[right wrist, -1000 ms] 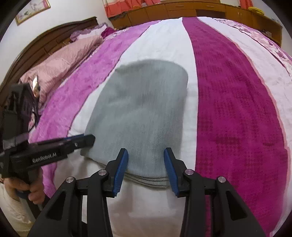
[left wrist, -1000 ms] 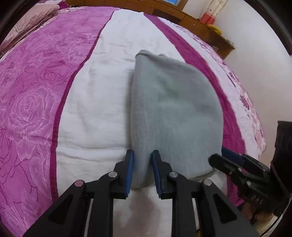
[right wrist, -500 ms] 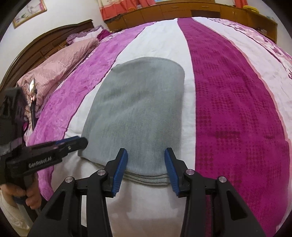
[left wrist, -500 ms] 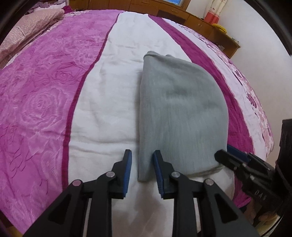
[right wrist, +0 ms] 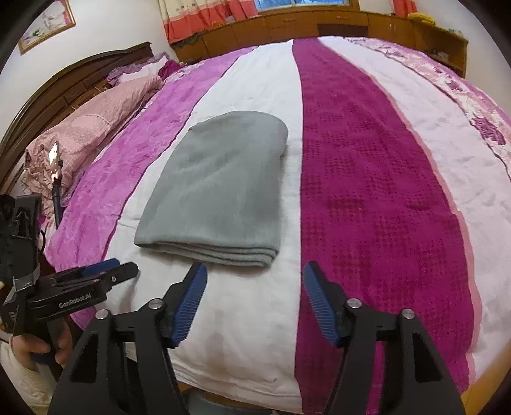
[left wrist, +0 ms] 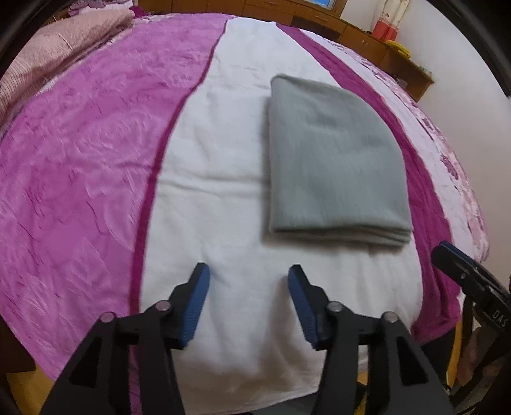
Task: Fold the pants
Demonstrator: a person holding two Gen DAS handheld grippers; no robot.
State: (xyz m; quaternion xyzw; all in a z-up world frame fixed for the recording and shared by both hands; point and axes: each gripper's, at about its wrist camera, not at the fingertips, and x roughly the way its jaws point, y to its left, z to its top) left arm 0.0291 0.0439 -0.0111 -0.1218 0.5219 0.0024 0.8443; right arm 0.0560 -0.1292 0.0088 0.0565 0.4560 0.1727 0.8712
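Left gripper [left wrist: 248, 305]: matte black angular linkage arms, silver round pivot screws, ribbed blue pads lining the jaws. Right gripper [right wrist: 255, 306]: same build, blue ribbed pads, silver screws at the joints. Seen from the right wrist view, the left unit's black body carries white "GenRobot.AI" lettering and grey tape. Person's left hand [right wrist: 41, 346]: bare skin, fingers around a black handle; pale fuzzy sleeve below.

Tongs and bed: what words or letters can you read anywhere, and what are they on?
"GenRobot.AI": white print on the side of the left tongs, seen from the right wrist view.
"DAS": partial letters on the right tongs, cut off at the left wrist view's edge.
Wall picture: too small to read.
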